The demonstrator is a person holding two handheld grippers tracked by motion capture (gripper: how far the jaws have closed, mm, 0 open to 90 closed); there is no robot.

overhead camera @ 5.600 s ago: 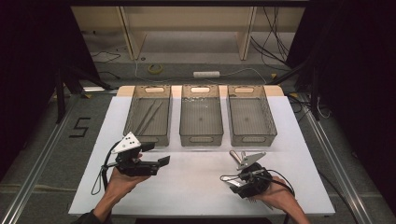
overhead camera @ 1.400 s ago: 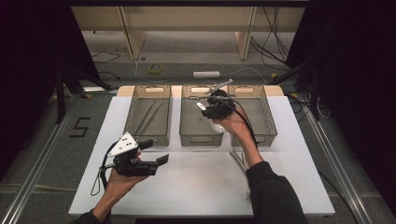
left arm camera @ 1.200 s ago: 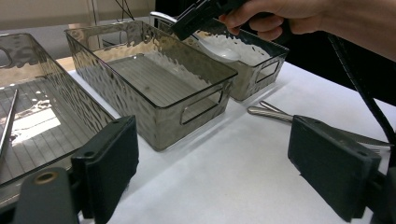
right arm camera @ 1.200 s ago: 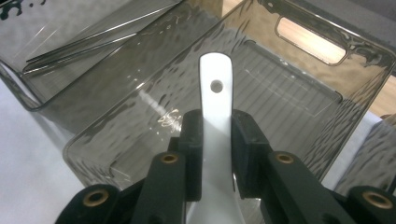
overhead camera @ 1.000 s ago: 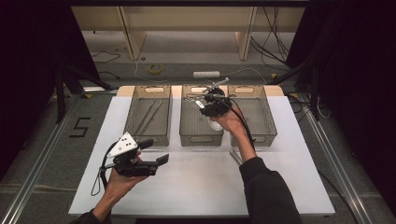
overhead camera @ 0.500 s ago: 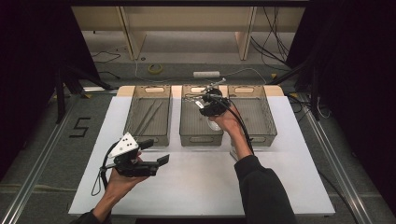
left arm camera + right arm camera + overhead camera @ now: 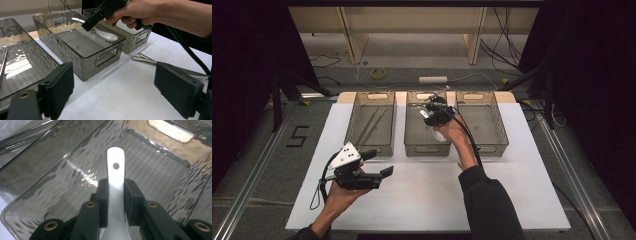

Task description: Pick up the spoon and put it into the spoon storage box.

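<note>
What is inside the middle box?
The middle box has a white spoon held over its bare ribbed floor by the right gripper. The hand covers part of the floor in the high view.

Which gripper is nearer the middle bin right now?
Right. The right gripper, shut on the white spoon, hangs over the middle bin; the left gripper sits open over the table, nearer the person.

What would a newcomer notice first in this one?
The white spoon clamped in the right gripper, held over the middle bin of three smoky clear bins. Next, the left gripper hovering open above the white table near the left bin, and metal cutlery lying on the table.
</note>
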